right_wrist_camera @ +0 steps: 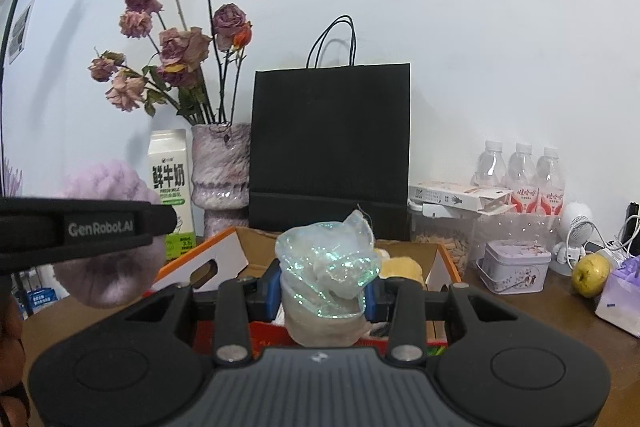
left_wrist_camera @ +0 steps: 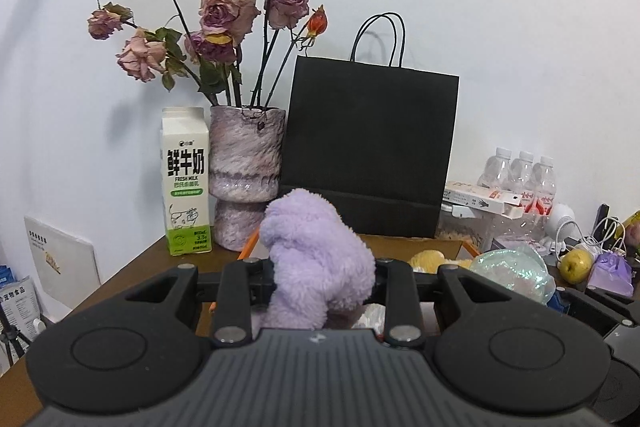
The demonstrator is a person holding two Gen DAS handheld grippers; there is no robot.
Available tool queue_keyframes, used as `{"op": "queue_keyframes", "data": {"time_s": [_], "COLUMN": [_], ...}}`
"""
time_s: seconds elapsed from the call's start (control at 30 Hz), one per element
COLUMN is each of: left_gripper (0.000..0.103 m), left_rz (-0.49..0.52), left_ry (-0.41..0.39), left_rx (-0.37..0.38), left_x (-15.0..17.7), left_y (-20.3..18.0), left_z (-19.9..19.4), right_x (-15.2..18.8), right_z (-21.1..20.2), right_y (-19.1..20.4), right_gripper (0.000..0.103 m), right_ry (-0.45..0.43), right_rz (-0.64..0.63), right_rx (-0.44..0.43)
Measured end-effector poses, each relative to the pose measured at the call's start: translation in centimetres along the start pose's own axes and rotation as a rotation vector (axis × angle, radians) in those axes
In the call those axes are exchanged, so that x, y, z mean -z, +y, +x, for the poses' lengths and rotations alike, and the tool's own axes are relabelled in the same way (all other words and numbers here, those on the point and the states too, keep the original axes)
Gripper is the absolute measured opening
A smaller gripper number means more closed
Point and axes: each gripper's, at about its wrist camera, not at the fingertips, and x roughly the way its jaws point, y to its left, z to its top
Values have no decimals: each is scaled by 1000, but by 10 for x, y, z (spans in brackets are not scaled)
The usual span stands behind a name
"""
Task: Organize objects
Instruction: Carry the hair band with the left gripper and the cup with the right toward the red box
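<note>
My left gripper (left_wrist_camera: 320, 279) is shut on a fluffy purple plush toy (left_wrist_camera: 316, 259), held above an open cardboard box with orange edges (left_wrist_camera: 466, 247). My right gripper (right_wrist_camera: 326, 287) is shut on an iridescent crinkled plastic bag (right_wrist_camera: 328, 267) with something pale inside, held above the same box (right_wrist_camera: 224, 255). The left gripper body and the plush (right_wrist_camera: 104, 183) show at the left of the right wrist view. The iridescent bag (left_wrist_camera: 512, 271) shows at the right of the left wrist view. A yellow soft item (right_wrist_camera: 402, 267) lies in the box.
A black paper bag (left_wrist_camera: 372, 147), a vase of dried roses (left_wrist_camera: 244, 183) and a milk carton (left_wrist_camera: 186, 183) stand behind the box. Right side: water bottles (right_wrist_camera: 520, 175), a flat white carton (right_wrist_camera: 452, 197), a tin box (right_wrist_camera: 516, 265), a small white fan (right_wrist_camera: 576, 227), a yellow pear (right_wrist_camera: 590, 275), a purple pack (right_wrist_camera: 620, 291).
</note>
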Motion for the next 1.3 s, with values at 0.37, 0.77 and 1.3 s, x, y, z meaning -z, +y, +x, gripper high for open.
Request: {"op": "queue_keyframes", "data": {"time_s": [0.37,0.77,1.3], "left_gripper": [31,31,44], "left_rz": [14,17,69], "left_ry": [-2,9,80], "left_rx": [6,-9,20], "left_x": [-9,-20,-16], "left_y": [-2,8,-6], "left_z": [43,91,156], "right_x": [-6,-12,-14], "right_z": [45,95,145], "right_y": [-6,-15,-30], "right_gripper": [36,36,41], "right_ry": [1,13,70], "right_rz": [-8,-31,-48], "right_rx": [9,17,73]}}
